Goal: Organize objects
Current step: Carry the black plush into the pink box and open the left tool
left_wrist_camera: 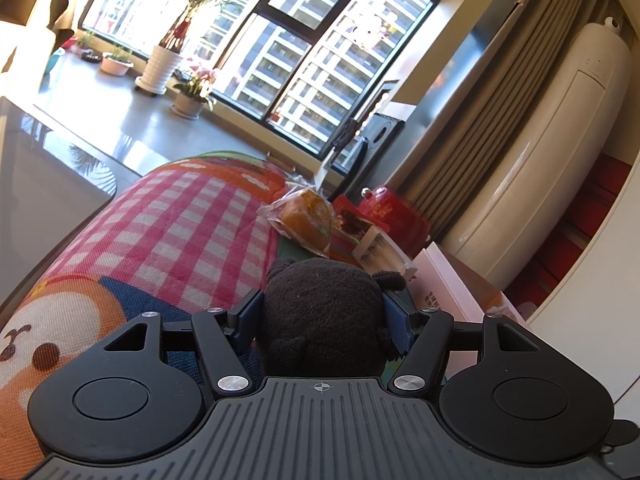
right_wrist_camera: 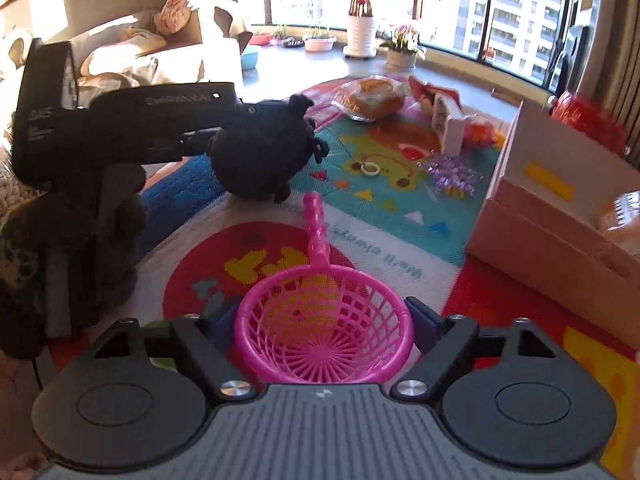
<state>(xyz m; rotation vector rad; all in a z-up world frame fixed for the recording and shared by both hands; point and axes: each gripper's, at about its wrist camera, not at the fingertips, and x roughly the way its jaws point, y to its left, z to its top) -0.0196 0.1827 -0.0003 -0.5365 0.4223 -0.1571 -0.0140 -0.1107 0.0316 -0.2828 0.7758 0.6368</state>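
A black plush toy sits between the blue pads of my left gripper, which is shut on it. The right wrist view shows the same left gripper from the side, holding the plush toy just above the colourful play mat. A pink plastic strainer basket with a long handle lies on the mat, handle pointing away. My right gripper straddles its bowl, both pads against the rim.
An open cardboard box stands at the right edge of the mat. Farther back lie a wrapped bread loaf, a white tray, a purple ribbon bow and a small ring. A sofa is at the left.
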